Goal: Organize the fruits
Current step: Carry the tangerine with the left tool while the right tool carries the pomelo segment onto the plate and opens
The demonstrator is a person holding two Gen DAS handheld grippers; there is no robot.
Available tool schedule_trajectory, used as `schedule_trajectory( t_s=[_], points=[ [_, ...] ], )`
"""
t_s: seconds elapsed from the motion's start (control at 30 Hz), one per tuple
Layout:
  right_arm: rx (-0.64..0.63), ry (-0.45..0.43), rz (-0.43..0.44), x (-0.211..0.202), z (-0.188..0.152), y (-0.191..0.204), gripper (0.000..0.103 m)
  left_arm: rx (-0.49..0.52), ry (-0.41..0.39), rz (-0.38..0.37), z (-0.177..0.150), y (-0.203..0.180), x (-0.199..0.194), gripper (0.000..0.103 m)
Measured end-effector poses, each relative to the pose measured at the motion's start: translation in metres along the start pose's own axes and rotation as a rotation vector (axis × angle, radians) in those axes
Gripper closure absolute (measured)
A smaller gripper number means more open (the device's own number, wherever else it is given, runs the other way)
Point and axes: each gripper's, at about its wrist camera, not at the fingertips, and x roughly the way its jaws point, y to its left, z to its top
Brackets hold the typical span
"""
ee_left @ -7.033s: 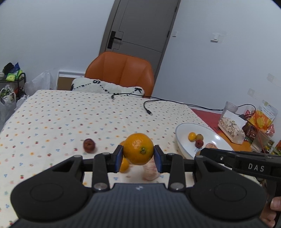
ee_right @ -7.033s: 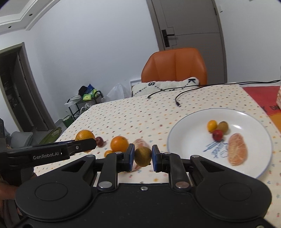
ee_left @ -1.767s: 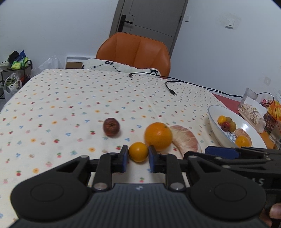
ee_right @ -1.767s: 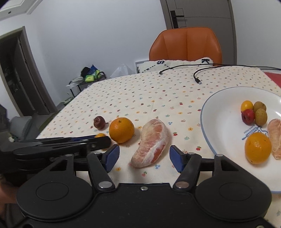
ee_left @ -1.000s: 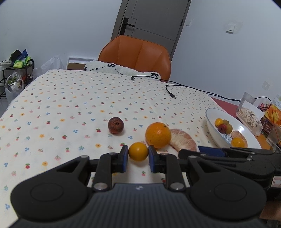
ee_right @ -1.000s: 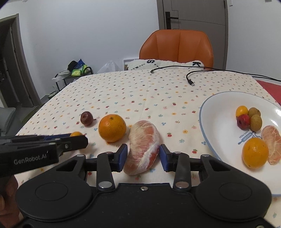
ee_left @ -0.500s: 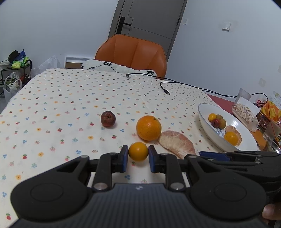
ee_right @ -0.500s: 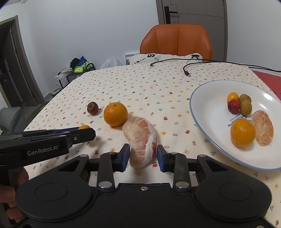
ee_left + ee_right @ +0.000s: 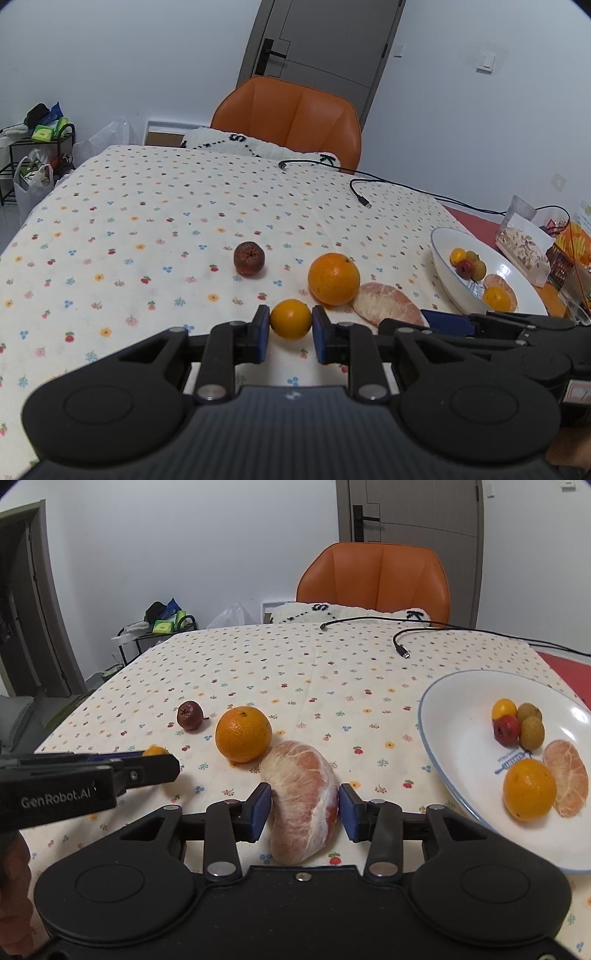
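Indoors, left jaws pinch a kumquat above dotted tablecloth; right jaws opening around pomelo.

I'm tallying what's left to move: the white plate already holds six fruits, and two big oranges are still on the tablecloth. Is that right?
Not quite. Only one big orange is still on the tablecloth, as the right wrist view shows; the other is already on the white plate. The plate does hold six fruits.
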Motion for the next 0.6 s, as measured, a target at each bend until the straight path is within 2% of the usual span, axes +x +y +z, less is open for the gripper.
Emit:
schedule_trajectory(
  t_s=[0.13, 0.6],
  points=[
    [-0.04, -0.003, -0.019, 0.0, -0.001, 0.004, 0.066, 0.002, 0.004, -0.004, -0.001, 0.0, 0.0, 0.08],
    [0.022, -0.045, 0.019, -0.024, 0.001, -0.01, 0.067, 0.034, -0.012, -0.023, 0.003, -0.02, -0.007, 0.08]
  ],
)
